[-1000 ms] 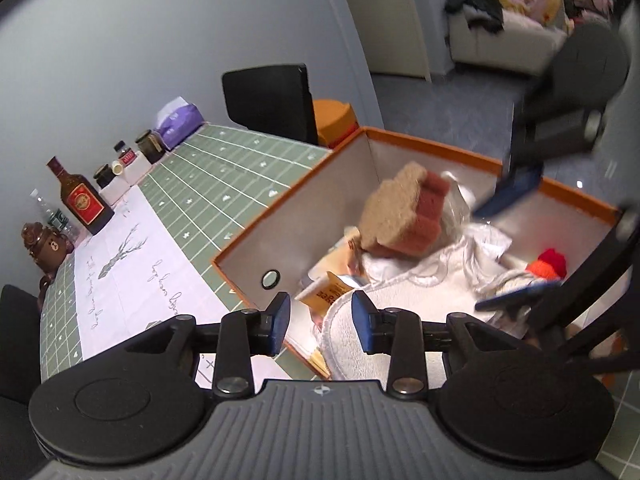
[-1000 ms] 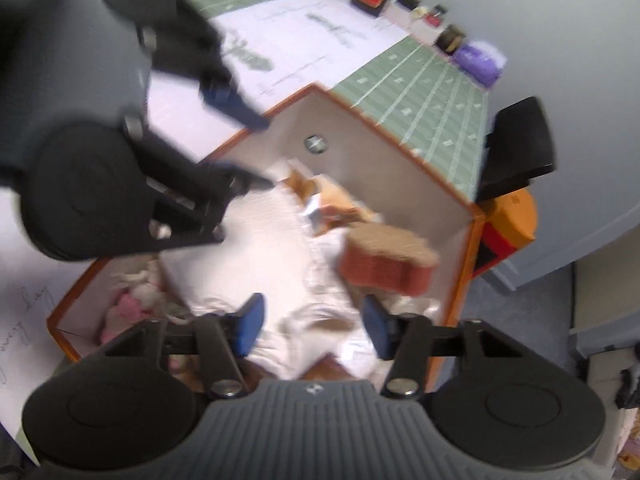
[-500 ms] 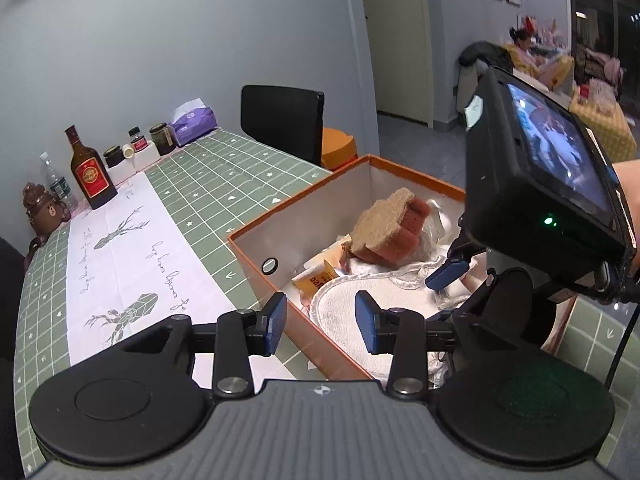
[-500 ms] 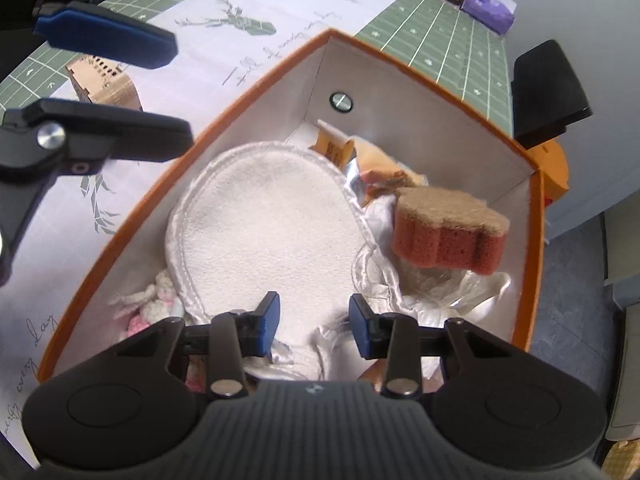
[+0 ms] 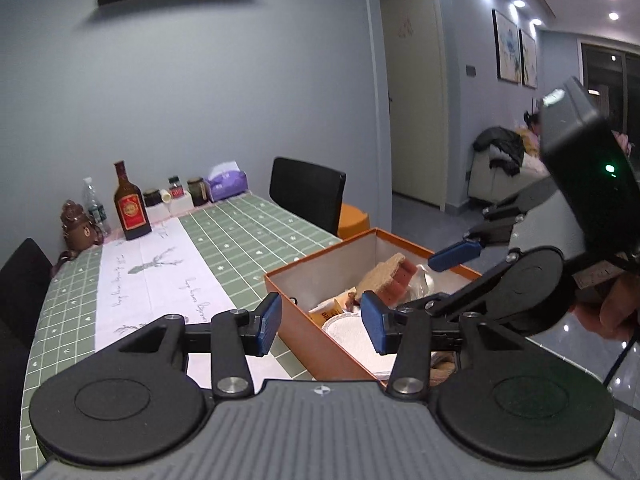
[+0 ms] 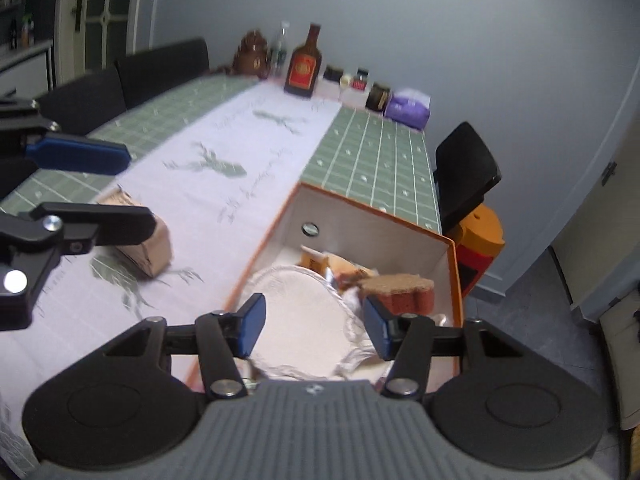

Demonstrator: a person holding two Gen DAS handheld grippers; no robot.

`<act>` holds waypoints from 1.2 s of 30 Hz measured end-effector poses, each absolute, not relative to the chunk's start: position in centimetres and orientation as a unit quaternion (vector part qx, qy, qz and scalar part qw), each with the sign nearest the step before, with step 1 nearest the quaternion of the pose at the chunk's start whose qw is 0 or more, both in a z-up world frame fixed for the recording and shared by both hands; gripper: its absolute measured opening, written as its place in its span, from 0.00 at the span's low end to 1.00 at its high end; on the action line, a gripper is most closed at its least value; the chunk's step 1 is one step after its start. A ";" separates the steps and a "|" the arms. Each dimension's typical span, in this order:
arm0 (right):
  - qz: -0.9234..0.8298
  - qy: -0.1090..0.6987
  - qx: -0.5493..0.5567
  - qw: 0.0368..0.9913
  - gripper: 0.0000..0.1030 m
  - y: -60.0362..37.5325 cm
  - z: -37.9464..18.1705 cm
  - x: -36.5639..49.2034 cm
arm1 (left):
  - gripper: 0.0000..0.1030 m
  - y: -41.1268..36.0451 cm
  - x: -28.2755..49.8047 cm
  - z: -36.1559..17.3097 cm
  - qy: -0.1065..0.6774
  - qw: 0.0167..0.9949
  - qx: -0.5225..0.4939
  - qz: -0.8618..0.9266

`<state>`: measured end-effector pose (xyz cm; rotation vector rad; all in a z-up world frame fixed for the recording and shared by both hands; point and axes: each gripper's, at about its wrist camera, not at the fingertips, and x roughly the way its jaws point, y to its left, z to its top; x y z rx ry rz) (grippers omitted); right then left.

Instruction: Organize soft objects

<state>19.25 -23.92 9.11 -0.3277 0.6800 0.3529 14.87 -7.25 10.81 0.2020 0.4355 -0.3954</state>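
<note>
1. Far left of the right wrist view: the left gripper [image 6: 86, 188] hangs over the table runner [image 6: 224, 184], its jaws opening, nothing between them. A small tan block [image 6: 150, 250] lies on the runner just under its lower finger.
2. Centre: the orange box [image 6: 454, 276] sits at the table's edge. Inside it a white quilted pad [image 6: 304, 320] lies flat, with crinkly clear wrapping along its right edge.
3. Right of the pad: a brown sponge [image 6: 400, 290] with a red underside rests tilted on the wrapping, near the box's far right corner. Small packets [image 6: 320, 260] sit behind it against the back wall.
4. Right gripper [image 6: 312, 326]: held above the near end of the box, jaws opening, empty, the pad showing through the gap.
5. Handling, as judged: sponge looks light and springy, so it will squash under a pinch; take it across the two flat faces, mid-body. The pad is limp and will droop; pinch its stitched rim. The wrapping looks slippery and may drag along.
</note>
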 end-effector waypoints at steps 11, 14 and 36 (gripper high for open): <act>0.164 0.231 -0.075 0.956 0.67 -21.0 7.7 8.6 | 0.52 -2.9 8.3 9.0 0.158 0.981 0.036 -0.109; 0.158 0.218 -0.047 0.962 0.70 -20.5 6.6 6.5 | 0.57 -1.9 6.6 7.6 0.140 0.987 0.036 -0.071; 0.030 0.135 -0.034 0.990 0.85 -17.9 -1.4 1.9 | 0.91 -0.5 4.6 -0.6 0.180 0.984 0.003 0.000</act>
